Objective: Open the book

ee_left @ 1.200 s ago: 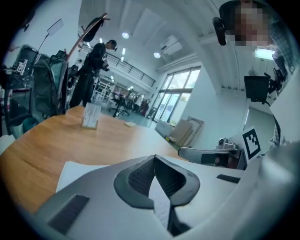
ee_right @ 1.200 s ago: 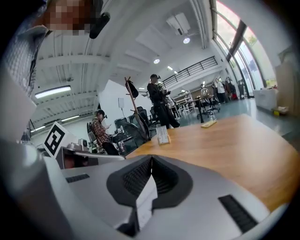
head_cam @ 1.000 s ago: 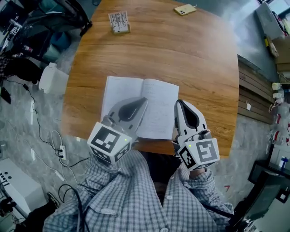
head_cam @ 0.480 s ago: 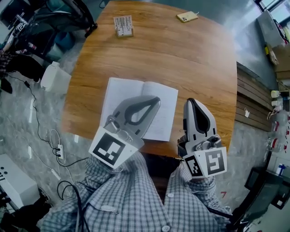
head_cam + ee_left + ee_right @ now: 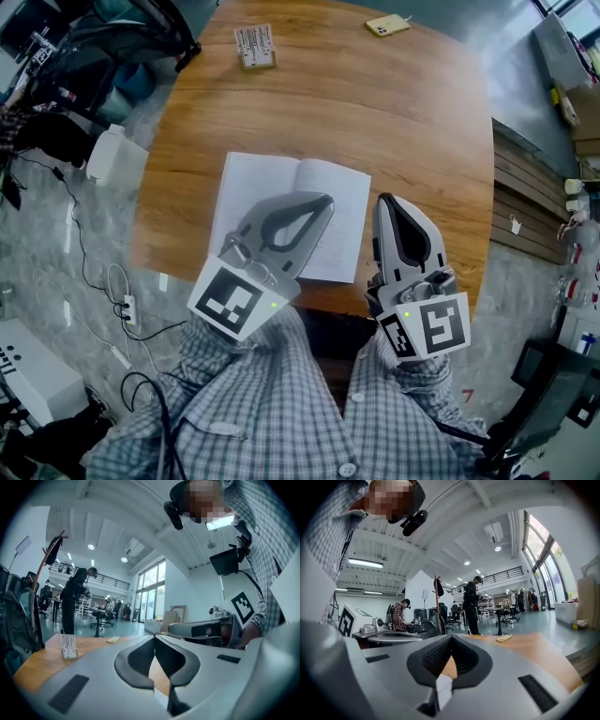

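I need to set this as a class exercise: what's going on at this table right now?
A person in a checked shirt stands at a wooden table with a two-jaw gripper in each hand. A book lies open and flat on the table near them. Both the left gripper and the right gripper have their jaws together and hold nothing. In the head view the left one shows over the book's pages and the right one just beside its right edge.

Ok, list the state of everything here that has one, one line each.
book: open, lying flat on the table, pages up.
left tool: shut, empty, held over the book.
right tool: shut, empty, held just right of the book.
phone: lying flat near the table's far edge.
card stand: upright on the table.
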`<state>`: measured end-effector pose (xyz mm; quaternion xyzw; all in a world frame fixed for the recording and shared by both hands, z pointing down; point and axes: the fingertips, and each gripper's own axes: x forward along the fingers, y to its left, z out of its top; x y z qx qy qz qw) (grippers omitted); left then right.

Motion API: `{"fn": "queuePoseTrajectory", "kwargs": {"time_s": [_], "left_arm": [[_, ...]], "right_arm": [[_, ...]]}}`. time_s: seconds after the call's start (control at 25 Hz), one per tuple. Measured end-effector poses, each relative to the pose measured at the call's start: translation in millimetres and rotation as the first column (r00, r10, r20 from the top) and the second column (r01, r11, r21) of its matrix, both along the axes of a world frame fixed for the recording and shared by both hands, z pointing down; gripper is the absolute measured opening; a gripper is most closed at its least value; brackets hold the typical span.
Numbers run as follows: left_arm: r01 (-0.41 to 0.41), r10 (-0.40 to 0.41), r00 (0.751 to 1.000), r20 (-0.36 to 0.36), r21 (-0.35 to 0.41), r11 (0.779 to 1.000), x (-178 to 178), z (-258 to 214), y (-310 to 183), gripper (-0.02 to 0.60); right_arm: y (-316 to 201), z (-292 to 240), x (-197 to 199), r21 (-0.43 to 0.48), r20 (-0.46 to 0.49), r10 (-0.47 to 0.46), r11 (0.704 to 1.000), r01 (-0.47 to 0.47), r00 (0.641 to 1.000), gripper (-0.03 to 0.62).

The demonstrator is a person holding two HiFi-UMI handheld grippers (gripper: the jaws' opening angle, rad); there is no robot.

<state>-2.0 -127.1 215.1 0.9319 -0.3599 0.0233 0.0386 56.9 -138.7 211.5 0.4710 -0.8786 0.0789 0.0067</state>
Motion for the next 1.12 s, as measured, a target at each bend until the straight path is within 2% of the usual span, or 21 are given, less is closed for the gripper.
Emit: {"fn": "queuePoseTrajectory", "kwargs": {"time_s": [0.4,1.12], "left_arm": [[0.006,-0.005,1.000,0.001,-0.014,1.000,-3.0,4.9,-1.0,0.011],[0.017,-0.017,1.000,-0.005,-0.020,1.000,-1.7,5.1,1.2,0.011]], "right_arm": [[0.2,-1.1,-6.5,-0.010,0.044,-0.011,1.000,0.011,0.999,0.020],[1.5,7.4,-3.7,-0.036,0.034,-0.007,0.999,0.008,0.999,0.020]]}}
